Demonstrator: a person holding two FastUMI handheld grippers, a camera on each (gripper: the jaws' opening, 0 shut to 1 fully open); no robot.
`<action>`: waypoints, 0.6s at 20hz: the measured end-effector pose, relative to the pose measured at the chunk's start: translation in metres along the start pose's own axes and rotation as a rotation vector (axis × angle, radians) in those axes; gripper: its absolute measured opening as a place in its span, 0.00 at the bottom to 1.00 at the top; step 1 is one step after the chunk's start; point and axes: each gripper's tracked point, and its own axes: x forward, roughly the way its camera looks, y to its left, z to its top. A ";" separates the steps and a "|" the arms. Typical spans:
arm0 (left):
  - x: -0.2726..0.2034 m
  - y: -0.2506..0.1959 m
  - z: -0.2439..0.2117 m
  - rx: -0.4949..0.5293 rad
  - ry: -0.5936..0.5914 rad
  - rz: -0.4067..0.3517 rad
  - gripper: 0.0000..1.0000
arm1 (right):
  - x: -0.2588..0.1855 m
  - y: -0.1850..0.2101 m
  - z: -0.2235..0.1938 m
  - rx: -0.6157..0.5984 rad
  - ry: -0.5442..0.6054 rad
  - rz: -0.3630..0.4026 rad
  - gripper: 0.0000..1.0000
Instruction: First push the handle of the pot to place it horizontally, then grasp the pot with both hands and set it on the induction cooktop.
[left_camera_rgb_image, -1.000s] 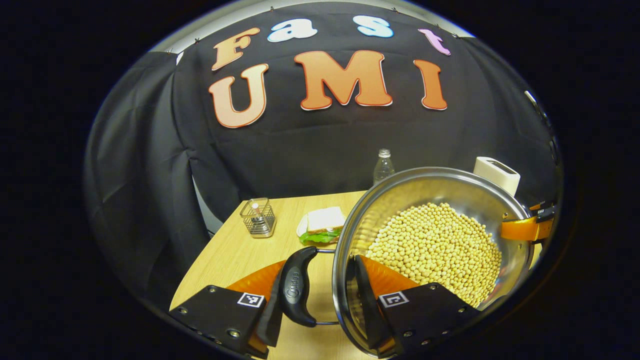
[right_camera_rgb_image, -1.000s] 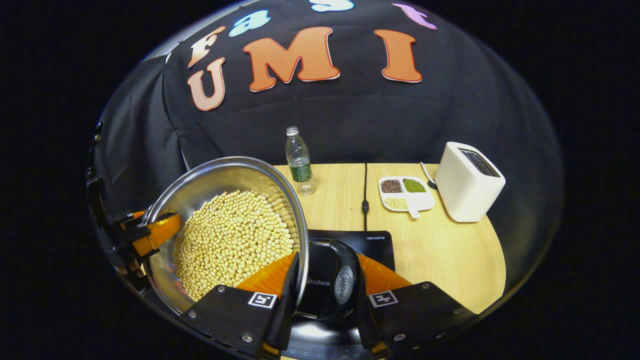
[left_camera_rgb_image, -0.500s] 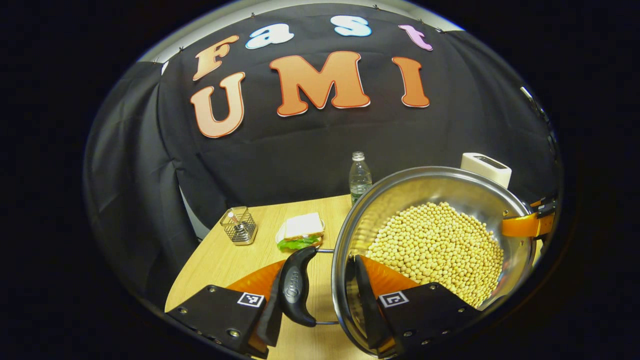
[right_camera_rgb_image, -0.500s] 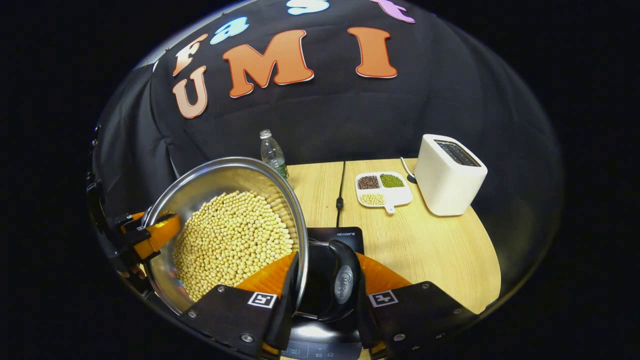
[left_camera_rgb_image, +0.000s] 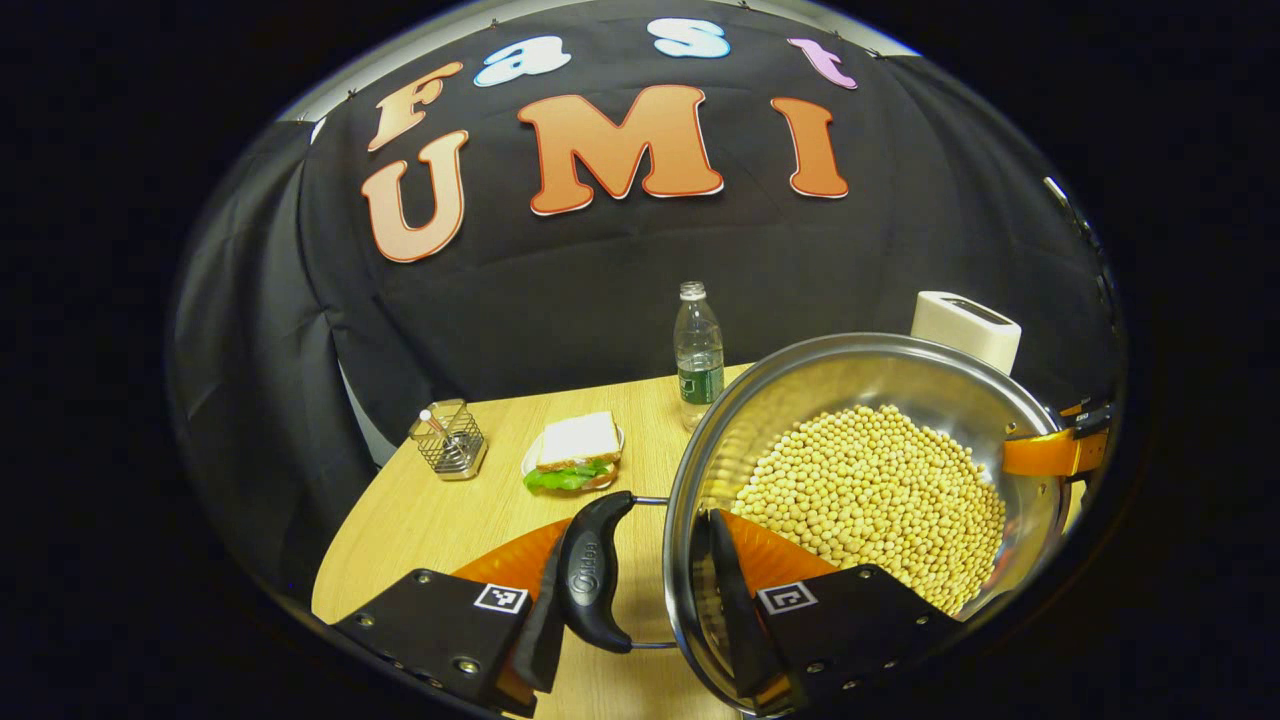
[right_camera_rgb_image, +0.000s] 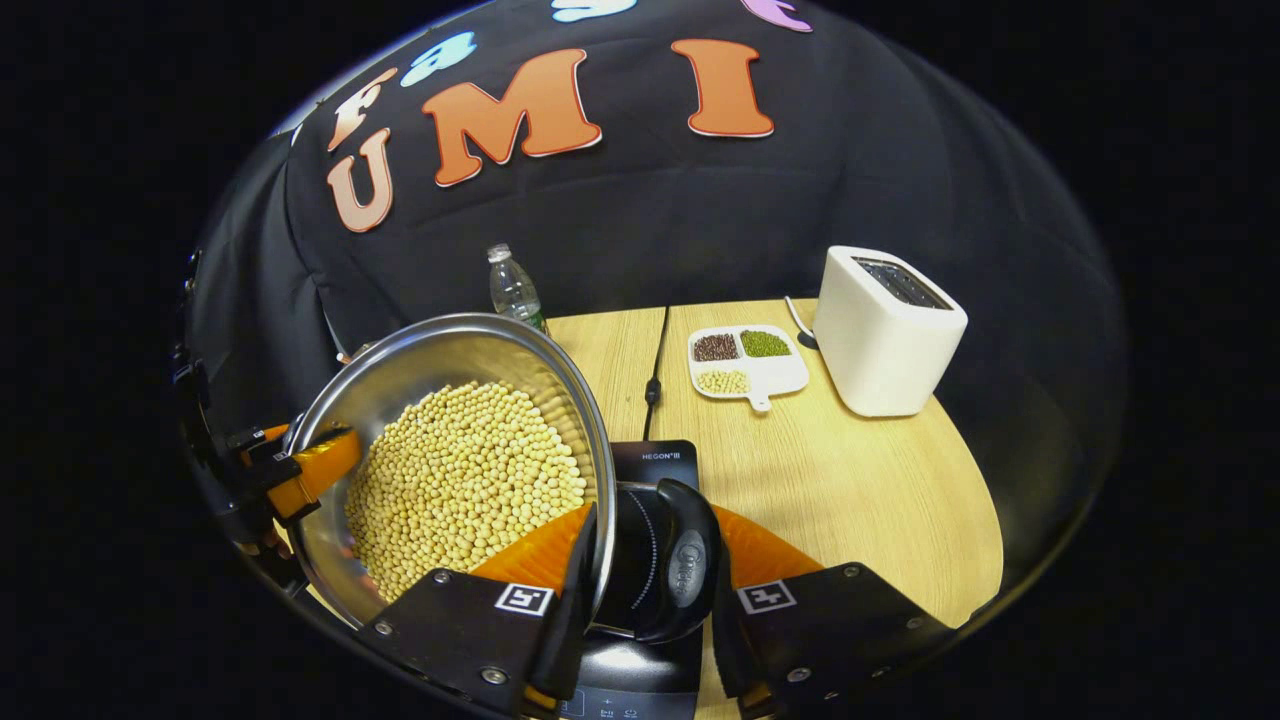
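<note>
A steel pot (left_camera_rgb_image: 800, 385) full of soybeans (left_camera_rgb_image: 880, 490) hangs above the table, held at both sides. My left gripper (left_camera_rgb_image: 635, 560) is shut on the pot's black left handle (left_camera_rgb_image: 590, 580), one finger outside the handle and one inside the pot wall. In the right gripper view the pot (right_camera_rgb_image: 420, 360) sits at the left, and my right gripper (right_camera_rgb_image: 655, 560) is shut on the black right handle (right_camera_rgb_image: 685, 570) in the same way. The black induction cooktop (right_camera_rgb_image: 655, 465) lies on the table below that handle and the pot's right edge. Each view also catches the other gripper at the pot's far rim.
A water bottle (right_camera_rgb_image: 512, 290) stands at the back of the wooden table (right_camera_rgb_image: 860, 500). A white toaster (right_camera_rgb_image: 885, 330) and a divided dish of beans (right_camera_rgb_image: 745, 360) sit at the back right, with a cable (right_camera_rgb_image: 655, 370) beside them. A sandwich plate (left_camera_rgb_image: 572, 455) and wire basket (left_camera_rgb_image: 447, 440) lie to the left.
Both grippers have carried the pot to the right; bottle, toaster and sandwich have slid left in the views. More of the cooktop now lies under the pot. Both grips are unchanged.
</note>
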 end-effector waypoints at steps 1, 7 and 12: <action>0.002 -0.001 -0.001 0.001 0.008 -0.003 0.68 | 0.003 -0.002 -0.003 0.002 0.008 -0.003 0.53; 0.013 -0.006 -0.006 -0.001 0.053 -0.019 0.68 | 0.019 -0.006 -0.015 0.006 0.049 -0.021 0.53; 0.021 -0.007 -0.013 -0.004 0.092 -0.035 0.68 | 0.025 -0.015 -0.023 0.011 0.074 -0.038 0.53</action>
